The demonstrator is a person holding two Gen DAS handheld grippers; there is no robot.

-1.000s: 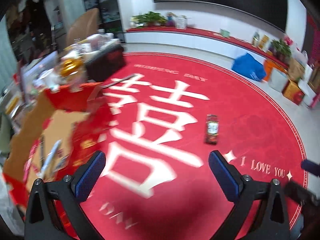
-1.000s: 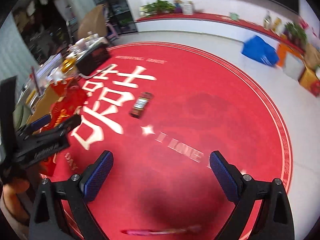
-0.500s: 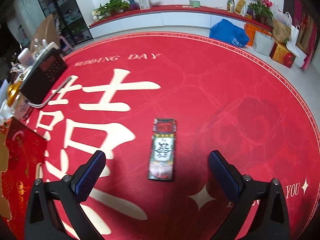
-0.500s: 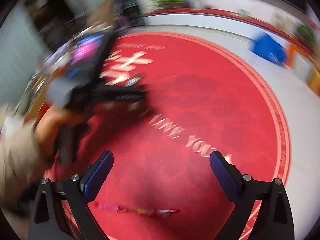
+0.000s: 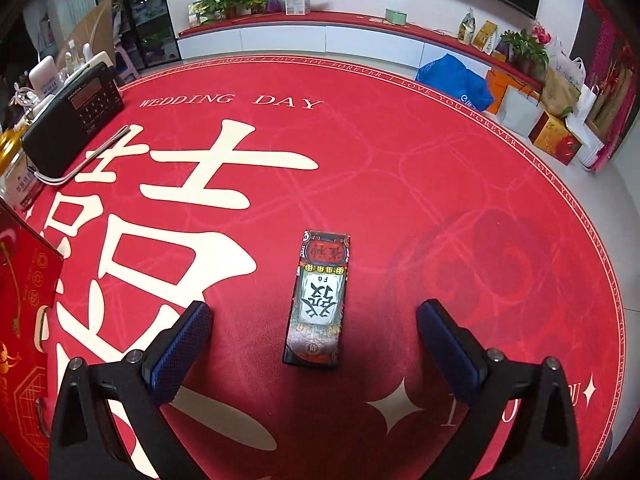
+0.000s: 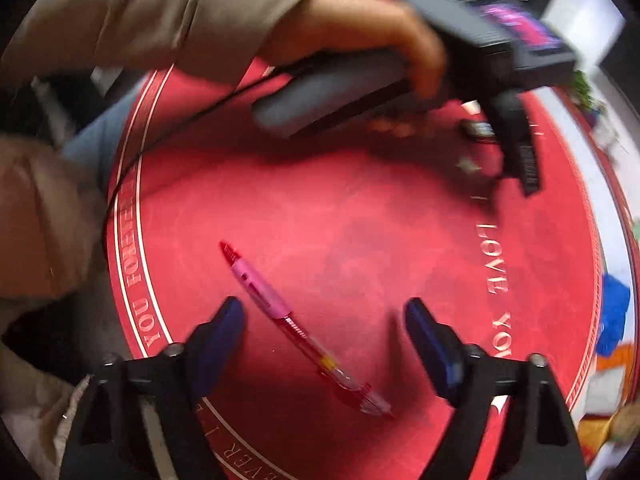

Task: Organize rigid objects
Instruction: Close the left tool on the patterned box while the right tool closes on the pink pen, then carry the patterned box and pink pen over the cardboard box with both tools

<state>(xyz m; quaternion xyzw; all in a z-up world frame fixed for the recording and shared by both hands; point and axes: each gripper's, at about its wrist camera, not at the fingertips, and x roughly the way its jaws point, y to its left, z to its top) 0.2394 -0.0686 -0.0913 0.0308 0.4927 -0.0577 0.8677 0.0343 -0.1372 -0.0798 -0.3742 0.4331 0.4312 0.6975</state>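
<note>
A long flat dark box [image 5: 319, 299] with a white label and red top lies on the round red mat [image 5: 400, 184], lengthwise between my fingers. My left gripper [image 5: 314, 320] is open and empty, straddling the box's near end above it. In the right wrist view a pink and red pen [image 6: 298, 326] lies on the mat, slanting from upper left to lower right. My right gripper [image 6: 324, 316] is open and empty, hovering over the pen's middle. The left gripper's body and the hand holding it [image 6: 384, 56] show blurred at the top there, with the box [image 6: 480, 130] small beyond it.
A black radio [image 5: 76, 120] with a silver antenna sits at the mat's left edge beside bottles. A red gift box [image 5: 24, 320] stands at the near left. Bags and boxes [image 5: 532, 108] line the far right wall. The person's legs and sleeve [image 6: 48, 216] border the mat's left in the right wrist view.
My left gripper has swung right from the red gift box and closed in over the dark box. My right gripper has turned down and left until the pen lies between its fingers.
</note>
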